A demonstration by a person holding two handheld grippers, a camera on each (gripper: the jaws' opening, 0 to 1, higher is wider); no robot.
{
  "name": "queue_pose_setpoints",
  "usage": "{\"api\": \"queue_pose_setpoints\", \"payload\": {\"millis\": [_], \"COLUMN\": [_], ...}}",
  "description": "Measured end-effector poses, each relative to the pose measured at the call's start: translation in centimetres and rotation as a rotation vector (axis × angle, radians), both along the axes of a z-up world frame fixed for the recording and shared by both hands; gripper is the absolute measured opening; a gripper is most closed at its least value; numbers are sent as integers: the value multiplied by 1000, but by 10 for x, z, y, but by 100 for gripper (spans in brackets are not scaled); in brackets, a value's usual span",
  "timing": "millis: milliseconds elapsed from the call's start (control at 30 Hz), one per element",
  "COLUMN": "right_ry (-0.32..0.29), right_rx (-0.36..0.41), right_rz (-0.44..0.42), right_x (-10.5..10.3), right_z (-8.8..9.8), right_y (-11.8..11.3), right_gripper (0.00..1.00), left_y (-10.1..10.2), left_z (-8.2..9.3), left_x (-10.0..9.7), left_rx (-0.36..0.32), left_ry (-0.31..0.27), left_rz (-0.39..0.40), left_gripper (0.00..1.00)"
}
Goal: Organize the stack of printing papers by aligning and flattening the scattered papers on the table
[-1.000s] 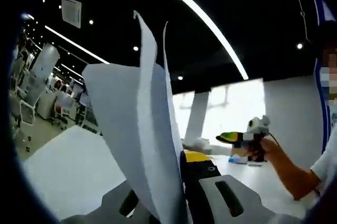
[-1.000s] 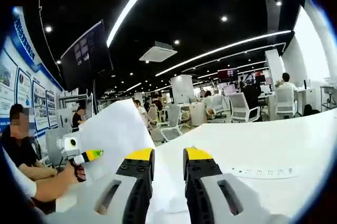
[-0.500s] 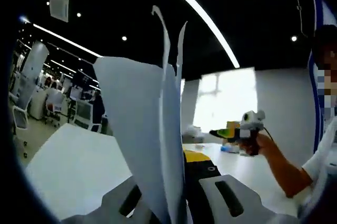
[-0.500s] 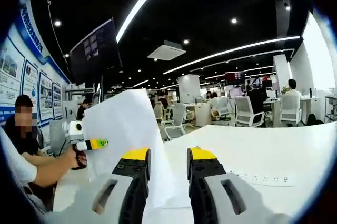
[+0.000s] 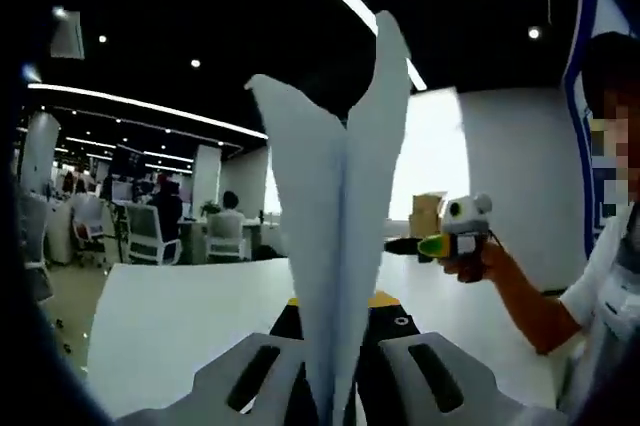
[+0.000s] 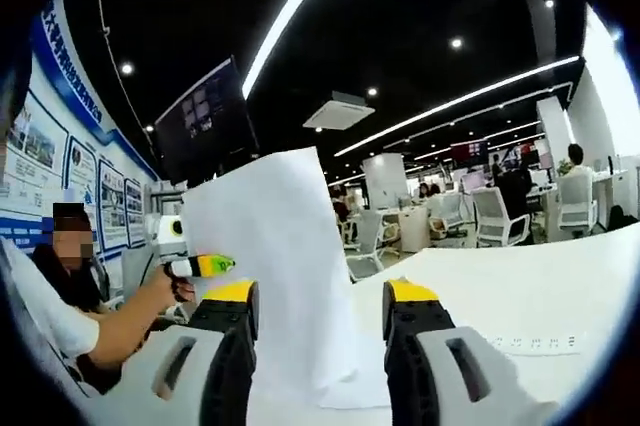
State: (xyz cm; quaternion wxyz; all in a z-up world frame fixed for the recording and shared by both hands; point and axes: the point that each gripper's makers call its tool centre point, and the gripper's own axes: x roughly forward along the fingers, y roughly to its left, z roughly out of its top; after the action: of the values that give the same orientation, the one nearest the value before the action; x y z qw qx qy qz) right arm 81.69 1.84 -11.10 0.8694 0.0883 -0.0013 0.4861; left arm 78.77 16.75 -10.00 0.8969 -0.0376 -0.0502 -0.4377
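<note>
A sheaf of white printing papers stands upright, edge-on to the left gripper view, fanning apart at the top. My left gripper is shut on its lower edge, its yellow tips pressed against both sides. My right gripper hangs to the right of the sheets, held by a hand and apart from them. In the right gripper view the same papers rise broadside above the white table, with my left gripper at their left edge. My right gripper is open, its jaws wide apart just in front of the sheets.
A long white strip lies on the table at the right. A seated person is at the far left, behind the arm. Office chairs and desks stand beyond the table. A cardboard box sits at the table's far side.
The left gripper has turned, so the sheets now show edge-on and closer together. The right gripper's jaws have spread wider and the papers loom larger in its view.
</note>
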Motion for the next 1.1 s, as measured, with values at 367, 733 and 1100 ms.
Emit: {"api": "queue_pose_setpoints", "payload": {"millis": [367, 733, 1100], "right_ry": [-18, 3, 3], "right_rx": [-12, -15, -52], "right_rz": [-12, -28, 5], "right_x": [4, 18, 21], "right_z": [1, -10, -25], "right_y": [-7, -9, 11], "right_gripper": [52, 56, 65], "left_y": [-35, -45, -25], "left_z": [13, -9, 7], "left_x": [17, 24, 11], "left_rx": [49, 14, -92], "left_ry": [10, 64, 126], "left_rz": [-97, -196, -275], "left_gripper": [6, 6, 6]}}
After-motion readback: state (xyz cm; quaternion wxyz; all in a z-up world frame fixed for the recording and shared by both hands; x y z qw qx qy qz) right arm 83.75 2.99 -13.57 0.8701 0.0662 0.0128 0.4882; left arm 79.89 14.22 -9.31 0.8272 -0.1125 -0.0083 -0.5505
